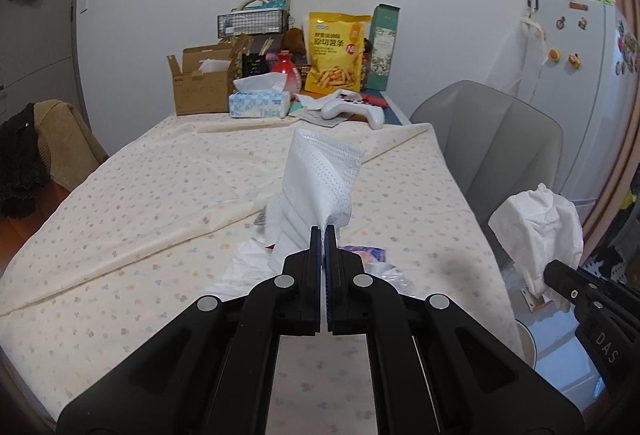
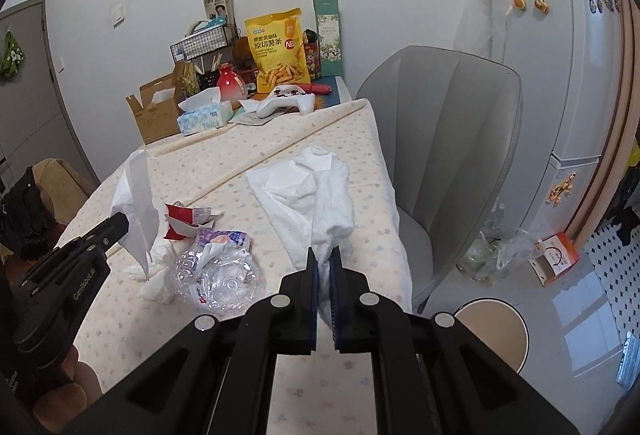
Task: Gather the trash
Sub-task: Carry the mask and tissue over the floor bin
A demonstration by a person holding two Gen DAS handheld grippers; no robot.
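- Two grippers are up over the worktop point(image 2: 320, 139), one tissue in each.
- The left gripper point(image 1: 324, 231) has its jaws pinched together on a dotted white tissue point(image 1: 320, 175), which stands up from the tips, clear of the cloth.
- Below and beside it on the worktop lies a small heap of rubbish: one torn red-and-white wrapper point(image 2: 184, 221), one purple-printed packet point(image 2: 228, 237), one crushed clear plastic bottle point(image 2: 220, 275) and some loose white tissue point(image 2: 156, 283).
- The right gripper point(image 2: 325, 255) has its jaws clamped on a crumpled white tissue point(image 2: 316, 191), a larger bunch that rises from the tips near the worktop's right edge.
- At the far end, left to right: one open cardboard box point(image 2: 154, 111) with white paper inside, one tissue box point(image 2: 204, 117) with a sheet sticking out, one white game controller point(image 2: 286, 101), one yellow snack bag point(image 2: 280, 51).
- One grey chair point(image 2: 452, 139) stands right of the worktop; one round bin lid point(image 2: 496, 331) shows on the floor beside it.
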